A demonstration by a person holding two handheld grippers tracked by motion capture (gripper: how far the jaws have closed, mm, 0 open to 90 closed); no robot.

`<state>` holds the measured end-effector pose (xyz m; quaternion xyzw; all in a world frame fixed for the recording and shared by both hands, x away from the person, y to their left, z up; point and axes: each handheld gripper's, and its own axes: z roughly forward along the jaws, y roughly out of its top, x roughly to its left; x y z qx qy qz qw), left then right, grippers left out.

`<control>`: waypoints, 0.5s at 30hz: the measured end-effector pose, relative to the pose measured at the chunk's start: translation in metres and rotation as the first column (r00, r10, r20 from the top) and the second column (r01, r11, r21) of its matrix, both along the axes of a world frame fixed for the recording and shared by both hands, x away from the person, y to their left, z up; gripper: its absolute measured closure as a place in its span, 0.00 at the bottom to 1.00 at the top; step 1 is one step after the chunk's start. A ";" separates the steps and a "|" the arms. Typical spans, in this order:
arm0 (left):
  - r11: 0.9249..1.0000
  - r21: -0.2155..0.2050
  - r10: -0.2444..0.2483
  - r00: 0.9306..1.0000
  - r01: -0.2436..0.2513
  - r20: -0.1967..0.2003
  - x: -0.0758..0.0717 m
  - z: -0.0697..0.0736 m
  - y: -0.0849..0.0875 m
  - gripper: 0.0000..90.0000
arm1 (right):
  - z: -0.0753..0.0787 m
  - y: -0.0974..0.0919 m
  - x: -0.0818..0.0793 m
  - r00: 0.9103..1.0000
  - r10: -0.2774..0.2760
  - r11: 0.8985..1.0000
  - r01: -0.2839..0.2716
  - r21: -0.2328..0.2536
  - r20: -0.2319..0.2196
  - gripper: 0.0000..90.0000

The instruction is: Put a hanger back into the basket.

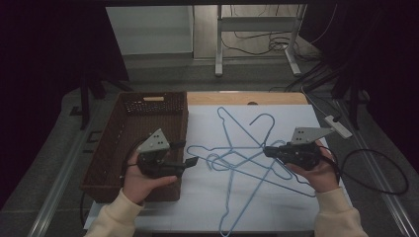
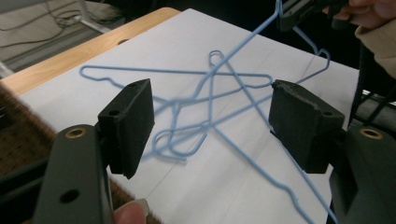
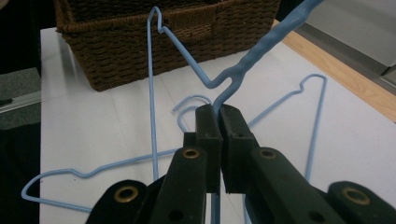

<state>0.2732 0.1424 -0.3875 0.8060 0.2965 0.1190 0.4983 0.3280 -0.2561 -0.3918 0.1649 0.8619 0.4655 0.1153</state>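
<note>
Three blue wire hangers (image 1: 232,163) lie tangled on a white sheet (image 1: 296,197). My right gripper (image 1: 267,150) is shut on the twisted neck of one hanger (image 3: 261,49), just below its hook (image 1: 262,119); the jaws (image 3: 218,109) meet on the wire. That hanger is tilted up, and its body crosses the other two. My left gripper (image 1: 188,153) hovers at the sheet's left edge, beside the basket. It is open, with nothing between its pads (image 2: 135,121). In the left gripper view the tangle (image 2: 210,98) lies ahead of the open jaws.
A brown wicker basket (image 1: 106,148) stands on the left, touching the sheet. A bare wooden strip of table (image 1: 276,98) runs behind the sheet. A white power strip (image 1: 338,126) and black cables (image 1: 380,173) lie off the right edge.
</note>
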 end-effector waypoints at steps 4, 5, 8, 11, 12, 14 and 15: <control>1.000 0.019 -0.021 1.000 0.021 -0.014 0.013 0.004 -0.012 0.34 | 0.000 0.006 0.000 1.000 0.020 1.000 -0.020 -0.002 -0.004 0.97; 0.999 0.026 -0.032 0.999 0.033 -0.023 0.017 0.005 -0.016 0.34 | 0.000 0.008 0.000 1.000 0.024 1.000 -0.024 -0.002 -0.005 0.97; 0.997 0.047 -0.057 0.998 0.059 -0.038 0.024 0.005 -0.026 0.34 | 0.000 0.012 0.000 0.999 0.044 0.999 -0.044 -0.003 -0.008 0.97; 0.991 0.072 -0.111 0.992 0.115 -0.059 0.031 0.004 -0.040 0.35 | 0.000 0.017 -0.001 0.998 0.060 0.998 -0.060 0.000 -0.011 0.97; 0.988 0.076 -0.127 0.990 0.131 -0.063 0.032 0.004 -0.044 0.35 | 0.000 0.018 -0.001 0.998 0.062 0.998 -0.062 -0.002 -0.010 0.97; 0.985 0.078 -0.148 0.986 0.154 -0.073 0.035 0.002 -0.050 0.37 | 0.000 0.018 -0.001 0.998 0.063 0.998 -0.063 0.004 -0.011 0.97; 0.983 0.084 -0.155 0.985 0.162 -0.079 0.037 0.002 -0.053 0.37 | 0.000 0.017 -0.001 0.998 0.067 0.998 -0.066 0.010 -0.014 0.97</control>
